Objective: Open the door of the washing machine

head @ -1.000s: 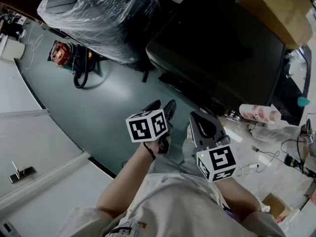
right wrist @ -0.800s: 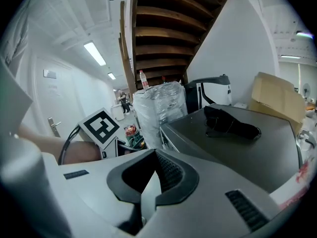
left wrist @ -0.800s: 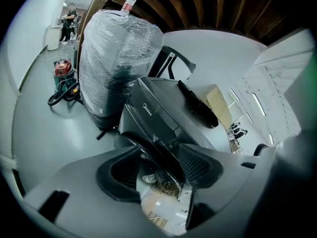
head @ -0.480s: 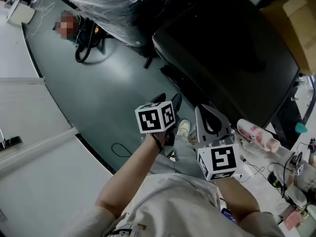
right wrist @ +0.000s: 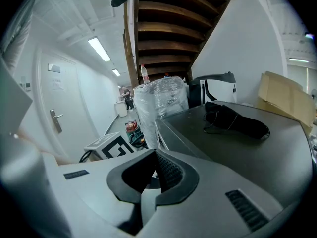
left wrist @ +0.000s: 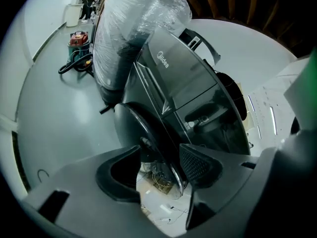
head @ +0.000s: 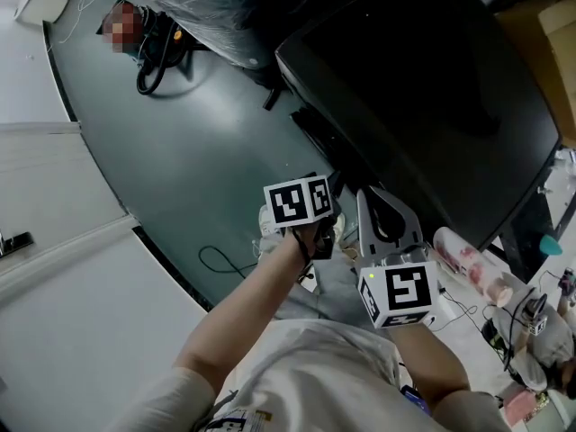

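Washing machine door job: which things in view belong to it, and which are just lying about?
Part of the job:
washing machine
round door
left tool, open at the door's rim
right tool, shut on nothing

Lying about:
plastic-wrapped bundle
black bag on the machine's top
cardboard box
pink bottle
red machine on the floor

Left gripper [left wrist: 159,165] advanced; jaws now astride rim of washing machine door [left wrist: 142,129]

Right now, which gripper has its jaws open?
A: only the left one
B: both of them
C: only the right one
A: the left gripper has its jaws wide apart, with the washing machine door showing in the gap, while the right gripper has its jaws closed together on nothing.
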Demonstrator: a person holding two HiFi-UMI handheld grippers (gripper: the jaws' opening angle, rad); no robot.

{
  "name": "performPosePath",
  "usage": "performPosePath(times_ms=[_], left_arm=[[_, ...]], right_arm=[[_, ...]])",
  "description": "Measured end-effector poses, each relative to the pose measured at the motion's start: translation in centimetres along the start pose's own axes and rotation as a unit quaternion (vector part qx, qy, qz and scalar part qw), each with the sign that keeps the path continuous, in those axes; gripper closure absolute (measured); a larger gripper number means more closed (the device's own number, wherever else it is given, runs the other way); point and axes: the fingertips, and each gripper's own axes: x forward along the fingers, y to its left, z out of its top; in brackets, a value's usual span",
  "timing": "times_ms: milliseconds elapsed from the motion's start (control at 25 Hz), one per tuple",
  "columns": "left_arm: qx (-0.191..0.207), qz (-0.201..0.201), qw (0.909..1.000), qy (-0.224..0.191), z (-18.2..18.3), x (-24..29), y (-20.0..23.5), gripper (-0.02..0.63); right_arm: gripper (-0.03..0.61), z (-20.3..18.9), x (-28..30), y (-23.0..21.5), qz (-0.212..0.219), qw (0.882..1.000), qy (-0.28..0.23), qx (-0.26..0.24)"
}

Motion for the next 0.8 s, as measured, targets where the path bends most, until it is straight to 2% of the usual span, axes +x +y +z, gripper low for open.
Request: performPosePath(times_ms=[200, 520, 720, 800], left_arm=[[-0.022, 0.018, 0.9995, 0.017, -1.3, 2.3, 0.8, 0.371], [-0.043, 0.025, 0.9984, 0.028, -2.7, 4.7, 0.9, 0.37], [-0.025, 0.022, 0.9992, 0.023, -2.4, 5.1, 0.7, 0.37], [-0.03, 0.018, 0.9992, 0.021, -2.5, 5.1, 0.6, 0.37]], right_arm=[[0.552, -0.9, 0.8, -0.4, 0.008, 1.0, 0.002, -0.02], [0.552, -2.4, 1.6, -1.4, 0.013, 1.0, 0.013, -0.008], [0.552, -2.9, 2.2, -1.5, 0.023, 0.999, 0.017, -0.013], [0.552, -3.2, 2.4, -1.3, 0.025, 0.999, 0.021, -0.012]])
